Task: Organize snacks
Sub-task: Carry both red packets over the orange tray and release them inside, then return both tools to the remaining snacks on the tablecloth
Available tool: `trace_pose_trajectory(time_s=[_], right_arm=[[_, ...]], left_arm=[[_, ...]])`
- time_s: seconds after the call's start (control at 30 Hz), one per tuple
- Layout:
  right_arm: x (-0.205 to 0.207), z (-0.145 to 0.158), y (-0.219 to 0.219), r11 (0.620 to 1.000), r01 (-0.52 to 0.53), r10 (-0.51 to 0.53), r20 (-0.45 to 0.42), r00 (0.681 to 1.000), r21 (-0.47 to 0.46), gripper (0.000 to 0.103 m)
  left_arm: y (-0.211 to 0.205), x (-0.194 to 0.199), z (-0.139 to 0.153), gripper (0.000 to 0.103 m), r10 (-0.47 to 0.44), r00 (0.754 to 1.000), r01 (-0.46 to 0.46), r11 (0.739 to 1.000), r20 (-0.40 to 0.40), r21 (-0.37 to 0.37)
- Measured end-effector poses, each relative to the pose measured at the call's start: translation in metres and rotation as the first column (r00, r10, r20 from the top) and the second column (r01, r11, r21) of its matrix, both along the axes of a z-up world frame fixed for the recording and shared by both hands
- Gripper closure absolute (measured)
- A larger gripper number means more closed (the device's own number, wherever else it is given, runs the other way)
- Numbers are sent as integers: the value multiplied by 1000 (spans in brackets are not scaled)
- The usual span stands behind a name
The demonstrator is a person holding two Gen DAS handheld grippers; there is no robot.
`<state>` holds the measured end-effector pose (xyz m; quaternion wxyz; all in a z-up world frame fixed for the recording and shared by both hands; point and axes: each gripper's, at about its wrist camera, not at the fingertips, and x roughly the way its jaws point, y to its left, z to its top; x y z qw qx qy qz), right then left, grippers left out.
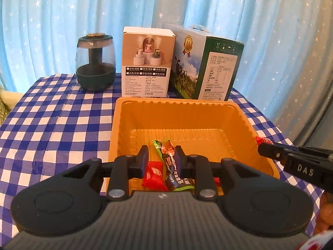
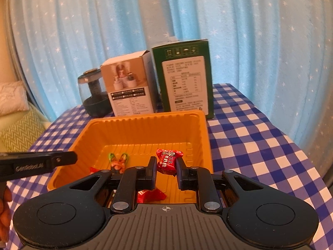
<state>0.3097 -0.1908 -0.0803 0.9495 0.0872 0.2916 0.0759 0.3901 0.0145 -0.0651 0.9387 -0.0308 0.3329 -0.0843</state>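
Note:
An orange plastic tray (image 1: 239,123) sits on the checked tablecloth; it also shows in the right wrist view (image 2: 100,133). My left gripper (image 1: 161,156) hangs over the tray's near end with its jaws apart and nothing gripped; below it lie a red candy (image 1: 153,176), a dark wrapped bar (image 1: 172,179) and a green-orange snack (image 1: 161,146). My right gripper (image 2: 166,165) is shut on a red candy (image 2: 168,159) and holds it over the tray's right part. That candy also shows in the left wrist view (image 1: 263,140). Another red candy (image 2: 150,195) lies under it.
At the back of the table stand a dark glass humidifier (image 1: 95,62), a white product box (image 1: 147,62) and a green carton (image 1: 210,66). A blue starred curtain hangs behind. A sofa cushion (image 2: 18,133) lies off the table's left side.

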Motion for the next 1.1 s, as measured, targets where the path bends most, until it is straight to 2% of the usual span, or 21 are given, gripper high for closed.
trace_pose_trajectory(time_s=[0.37, 0.4, 0.43, 0.5, 0.63, 1.1], right_arm=[[3, 0, -4, 998, -23, 23, 3, 1000, 52, 82], [4, -1, -4, 998, -20, 21, -3, 1000, 57, 76], [4, -1, -6, 998, -11, 11, -4, 1000, 65, 64], [3, -1, -10, 996, 3, -3, 4, 1000, 93, 51], [1, 4, -18, 992, 28, -32, 28, 999, 123, 51], [-11, 14, -37, 985, 111, -119, 56, 991, 134, 51]], left_arm=[[-1, -8, 5, 80, -12, 1000, 11, 1000, 9, 6], [-1, -9, 4, 80, -13, 1000, 13, 1000, 8, 9], [-1, -9, 4, 80, -14, 1000, 14, 1000, 7, 10], [0, -10, 3, 80, -14, 1000, 14, 1000, 3, 7], [-1, -10, 4, 80, -15, 1000, 15, 1000, 2, 6], [-7, -32, 6, 79, -57, 998, 57, 997, 4, 49]])
